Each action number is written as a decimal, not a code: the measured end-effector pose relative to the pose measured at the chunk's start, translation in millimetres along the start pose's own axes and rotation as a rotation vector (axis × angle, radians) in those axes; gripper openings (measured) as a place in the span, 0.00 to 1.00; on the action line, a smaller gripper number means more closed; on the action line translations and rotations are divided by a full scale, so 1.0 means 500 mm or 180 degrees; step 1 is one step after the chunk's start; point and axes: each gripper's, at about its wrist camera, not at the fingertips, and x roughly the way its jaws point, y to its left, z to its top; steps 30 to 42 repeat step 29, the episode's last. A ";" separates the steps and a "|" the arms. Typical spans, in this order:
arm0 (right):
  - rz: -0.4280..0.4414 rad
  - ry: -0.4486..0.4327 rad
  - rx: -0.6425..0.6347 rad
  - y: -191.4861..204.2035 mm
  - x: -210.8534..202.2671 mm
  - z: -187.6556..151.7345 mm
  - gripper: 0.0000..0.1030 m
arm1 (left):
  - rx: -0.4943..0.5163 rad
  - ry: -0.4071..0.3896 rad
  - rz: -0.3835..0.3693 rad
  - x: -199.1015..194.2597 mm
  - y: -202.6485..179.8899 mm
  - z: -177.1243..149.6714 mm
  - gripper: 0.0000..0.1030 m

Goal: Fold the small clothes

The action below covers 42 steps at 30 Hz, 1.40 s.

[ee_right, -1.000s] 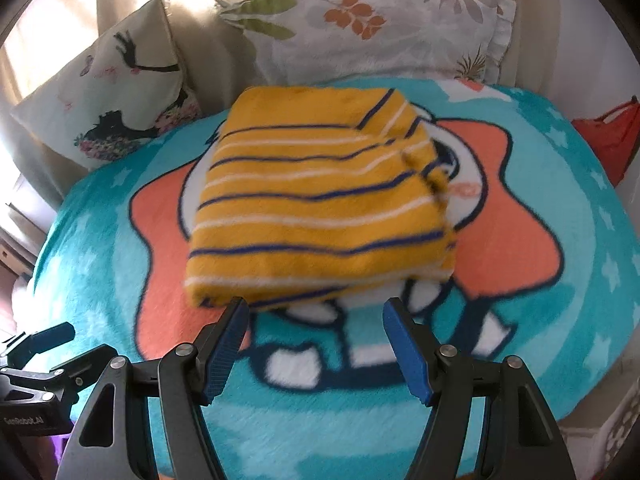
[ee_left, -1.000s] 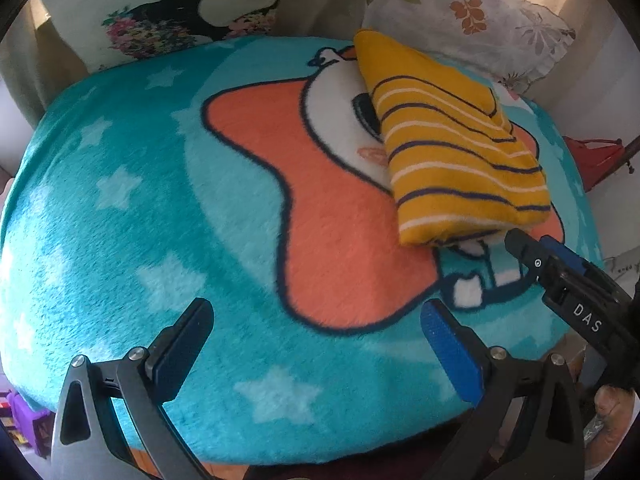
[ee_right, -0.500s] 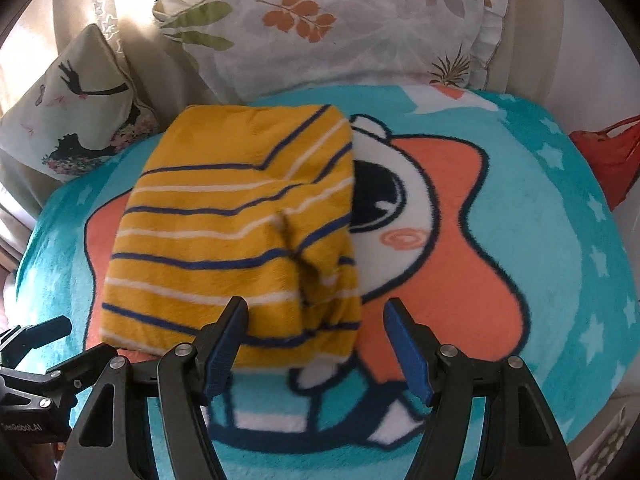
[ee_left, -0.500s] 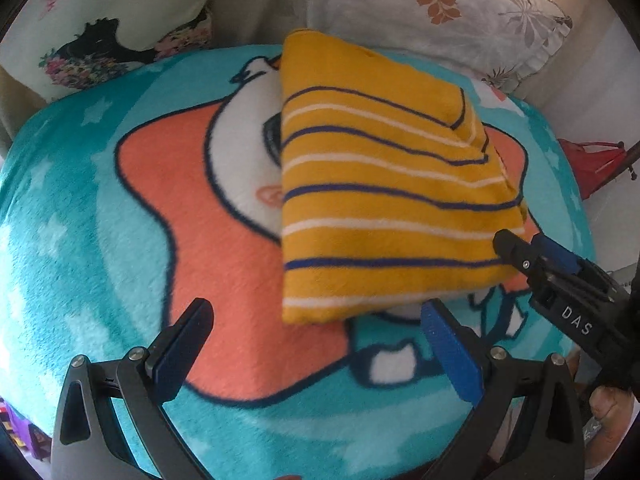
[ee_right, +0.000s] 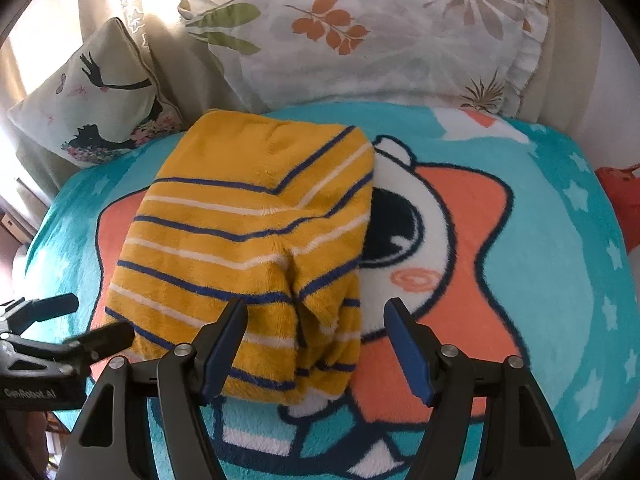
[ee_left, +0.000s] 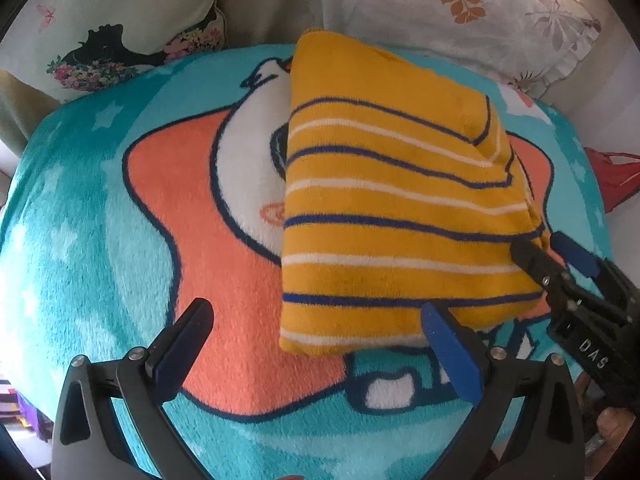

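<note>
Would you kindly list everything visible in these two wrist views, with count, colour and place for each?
folded garment: one, mustard yellow with navy and white stripes, lying on the blanket at the middle of the bed.
blanket: one, teal with white stars and an orange cartoon star figure, covering the bed.
leaf-print pillow: one, white with orange and green leaves, at the head of the bed behind the garment.
silhouette cushion: one, cream with a black figure and flowers, at the back left.
red object: one, off the bed's right edge; what it is cannot be told.
left gripper: one, black with blue pads, jaws open, near the garment's near left corner.
right gripper: one, black with blue pads, jaws open, over the garment's near right corner.
</note>
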 end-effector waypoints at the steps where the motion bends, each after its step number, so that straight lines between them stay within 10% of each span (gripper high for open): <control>1: 0.0012 -0.0008 0.0000 -0.003 -0.001 0.001 0.73 | -0.0004 0.0007 0.0002 0.001 -0.003 -0.002 1.00; 42: 0.0182 -0.0120 -0.0013 -0.039 -0.002 0.010 0.75 | -0.0006 -0.0019 -0.0093 -0.001 -0.057 -0.002 1.00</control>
